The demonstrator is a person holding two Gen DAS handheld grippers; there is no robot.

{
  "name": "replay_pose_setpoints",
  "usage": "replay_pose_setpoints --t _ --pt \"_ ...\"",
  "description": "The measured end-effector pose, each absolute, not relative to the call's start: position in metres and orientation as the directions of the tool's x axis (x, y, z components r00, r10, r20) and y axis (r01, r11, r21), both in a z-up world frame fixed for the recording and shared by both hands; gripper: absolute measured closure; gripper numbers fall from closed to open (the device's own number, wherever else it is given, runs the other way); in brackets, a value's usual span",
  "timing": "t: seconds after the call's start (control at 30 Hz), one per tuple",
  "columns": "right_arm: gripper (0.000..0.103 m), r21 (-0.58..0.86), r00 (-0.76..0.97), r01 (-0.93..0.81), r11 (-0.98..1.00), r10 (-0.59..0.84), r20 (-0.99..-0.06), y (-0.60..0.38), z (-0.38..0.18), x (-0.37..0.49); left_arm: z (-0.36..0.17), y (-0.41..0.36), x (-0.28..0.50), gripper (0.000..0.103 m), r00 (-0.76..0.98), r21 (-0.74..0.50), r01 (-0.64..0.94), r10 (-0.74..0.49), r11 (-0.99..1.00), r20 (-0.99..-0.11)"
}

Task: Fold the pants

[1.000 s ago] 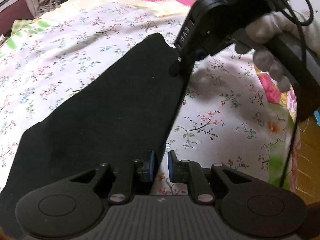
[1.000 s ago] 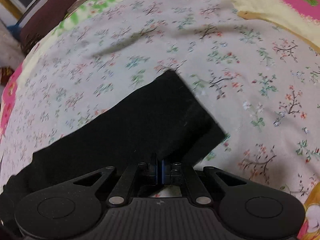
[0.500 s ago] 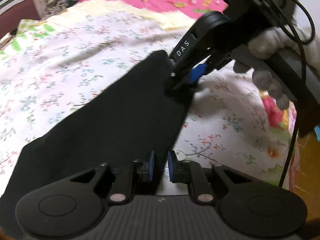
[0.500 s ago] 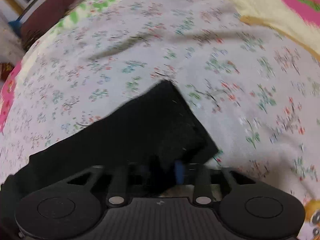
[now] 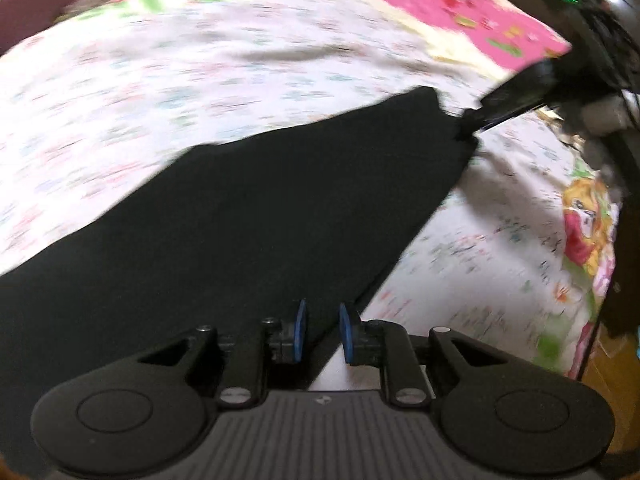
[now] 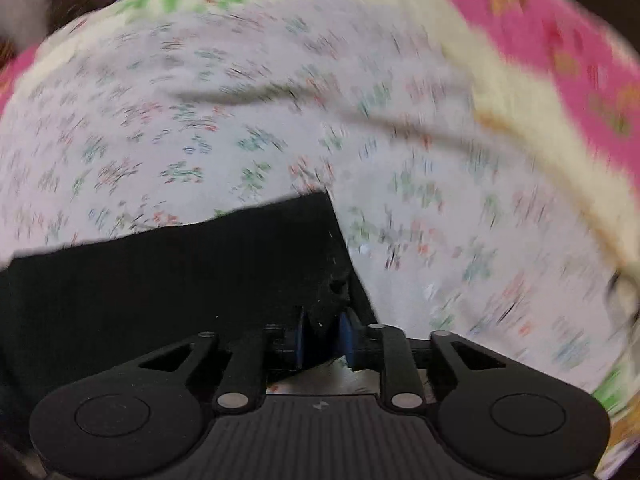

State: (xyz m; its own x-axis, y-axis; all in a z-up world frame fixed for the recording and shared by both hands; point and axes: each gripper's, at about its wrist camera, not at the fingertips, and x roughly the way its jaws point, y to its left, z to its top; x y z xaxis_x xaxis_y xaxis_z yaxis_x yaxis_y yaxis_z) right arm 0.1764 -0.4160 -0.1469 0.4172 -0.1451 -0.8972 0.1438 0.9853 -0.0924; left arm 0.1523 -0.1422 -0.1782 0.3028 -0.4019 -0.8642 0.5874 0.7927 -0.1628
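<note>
The black pants (image 5: 260, 220) lie folded lengthwise across the floral bedsheet (image 5: 160, 80). My left gripper (image 5: 322, 334) hovers over their near long edge. Its jaws are opening, and the cloth edge runs between the blue pads with a gap on either side. In the left wrist view my right gripper (image 5: 466, 130) sits at the pants' far corner. The right wrist view shows the pants (image 6: 180, 272) ending in a square corner. A bunch of that corner fills the gap in my right gripper (image 6: 322, 332), whose jaws are closing on it. Both views are motion-blurred.
A pink patterned blanket (image 5: 460, 8) covers the far end of the bed, also seen as the pink blanket (image 6: 540, 32). A gloved hand (image 5: 604, 116) holds the right gripper. The bed's edge and wooden floor (image 5: 608, 364) are at the right.
The right gripper, first shut above the cloth, opened and then closed over the pants' corner. Both views rolled and shifted. The left pads stand slightly wider apart.
</note>
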Motion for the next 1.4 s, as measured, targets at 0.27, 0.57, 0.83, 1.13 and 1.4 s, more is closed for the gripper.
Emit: replay_pose_setpoints --t 0.27,0.57,0.83,1.13,1.4 --pt "0.084 -0.082 0.531 -0.394 0.916 0.154 -0.834 -0.263 -0.108 0.158 -0.161 0.007 0.125 0.068 0.429 -0.077 0.312 -0.212 0.947 -0.878" --pt "0.084 0.059 0.298 -0.798 0.599 0.478 -0.826 -0.032 -0.138 0.121 -0.161 0.204 0.118 0.068 0.497 -0.072 -0.038 -0.043 0.997 -0.866" --pt "0.08 -0.056 0.262 -0.915 0.399 0.484 -0.835 0.067 -0.154 0.098 -0.175 0.295 0.141 0.061 0.54 -0.209 -0.246 -0.046 0.946 -0.84" --pt "0.079 -0.118 0.28 -0.922 0.369 0.423 -0.862 0.08 -0.168 0.092 -0.185 0.303 0.162 0.058 0.552 -0.241 -0.247 -0.068 0.939 -0.831" --pt "0.077 -0.125 0.284 -0.918 0.376 0.403 -0.87 0.079 -0.176 0.086 -0.18 0.327 0.146 0.045 0.547 -0.249 -0.358 -0.014 0.9 -0.837"
